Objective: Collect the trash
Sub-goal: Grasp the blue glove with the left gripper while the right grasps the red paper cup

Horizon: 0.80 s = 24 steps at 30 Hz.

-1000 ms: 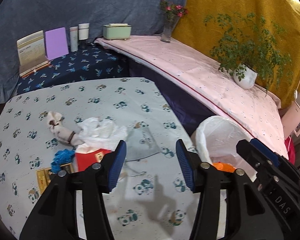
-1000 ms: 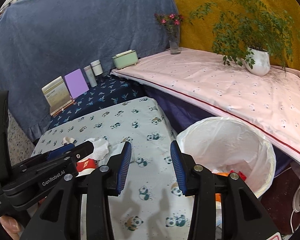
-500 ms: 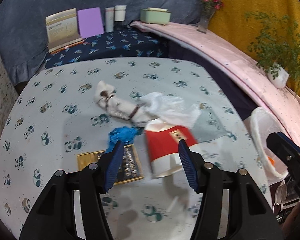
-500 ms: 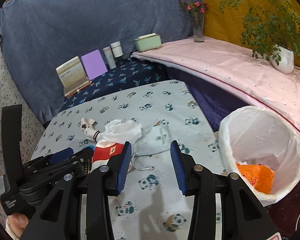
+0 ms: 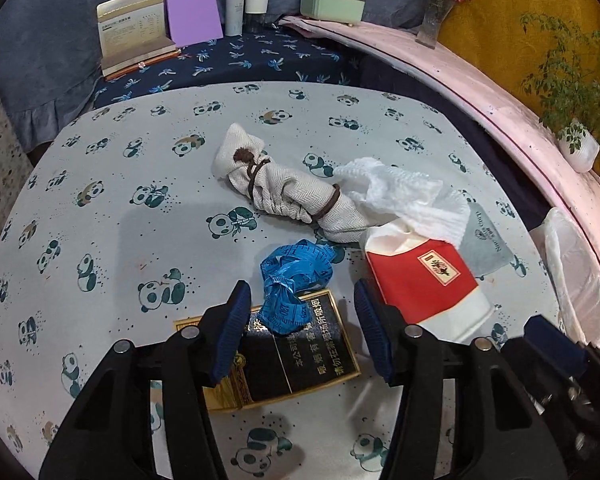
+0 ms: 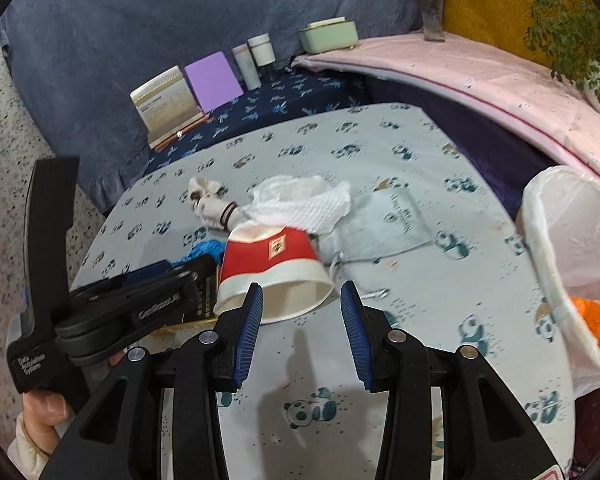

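Observation:
My left gripper is open, low over a black and gold cigarette pack with a crumpled blue tape measure between its fingers. A red and white paper cup lies on its side just right of it, with a white paper towel and a tied beige cloth bundle behind. My right gripper is open and empty, right at the mouth of the cup. The white-lined trash bin stands at the right with orange trash inside.
A grey drawstring pouch lies right of the cup on the panda-print table. Books, a purple card, bottles and a green box stand at the back. A pink shelf carries a vase and a potted plant.
Both grippers swung left from the bin toward the trash pile and moved lower and closer. The left one now sits over the tape measure, the right one at the cup's mouth.

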### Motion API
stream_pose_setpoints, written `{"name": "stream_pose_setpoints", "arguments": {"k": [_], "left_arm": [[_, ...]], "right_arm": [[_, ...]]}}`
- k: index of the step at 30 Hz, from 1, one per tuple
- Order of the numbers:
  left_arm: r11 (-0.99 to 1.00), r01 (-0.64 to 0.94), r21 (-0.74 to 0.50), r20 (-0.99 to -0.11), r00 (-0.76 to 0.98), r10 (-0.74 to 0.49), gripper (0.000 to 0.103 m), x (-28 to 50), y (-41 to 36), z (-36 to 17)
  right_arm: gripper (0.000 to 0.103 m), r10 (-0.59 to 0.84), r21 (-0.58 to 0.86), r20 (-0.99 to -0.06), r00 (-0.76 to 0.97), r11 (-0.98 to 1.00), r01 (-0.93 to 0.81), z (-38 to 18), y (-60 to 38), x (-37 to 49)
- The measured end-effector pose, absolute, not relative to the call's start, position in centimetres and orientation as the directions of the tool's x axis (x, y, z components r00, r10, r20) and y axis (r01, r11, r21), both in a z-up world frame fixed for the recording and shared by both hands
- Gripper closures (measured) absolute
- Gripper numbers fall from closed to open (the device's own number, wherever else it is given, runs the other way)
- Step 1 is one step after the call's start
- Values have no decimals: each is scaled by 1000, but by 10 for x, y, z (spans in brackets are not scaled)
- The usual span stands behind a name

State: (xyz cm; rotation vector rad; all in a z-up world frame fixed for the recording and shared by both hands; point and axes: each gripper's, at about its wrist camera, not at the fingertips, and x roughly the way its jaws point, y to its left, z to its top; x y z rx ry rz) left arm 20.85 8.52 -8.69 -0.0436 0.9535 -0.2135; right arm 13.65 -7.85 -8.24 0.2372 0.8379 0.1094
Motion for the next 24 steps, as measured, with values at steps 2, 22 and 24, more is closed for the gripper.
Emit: {"name": "stream_pose_setpoints", "arguments": {"k": [2, 22, 24], "left_arm": [[976, 169, -139, -809, 549, -210, 61, 212, 86, -91], [965, 193, -176, -791, 556, -256, 81, 212, 96, -87], [966, 185, -180, -792, 556, -253, 81, 212, 99, -87]], "right_arm": [[63, 201, 251, -731, 653, 968, -17, -88, -73, 139], [63, 314, 376, -710, 630, 926, -38, -100, -59, 158], [65, 322, 387, -708, 629, 921, -37, -100, -58, 160]]}}
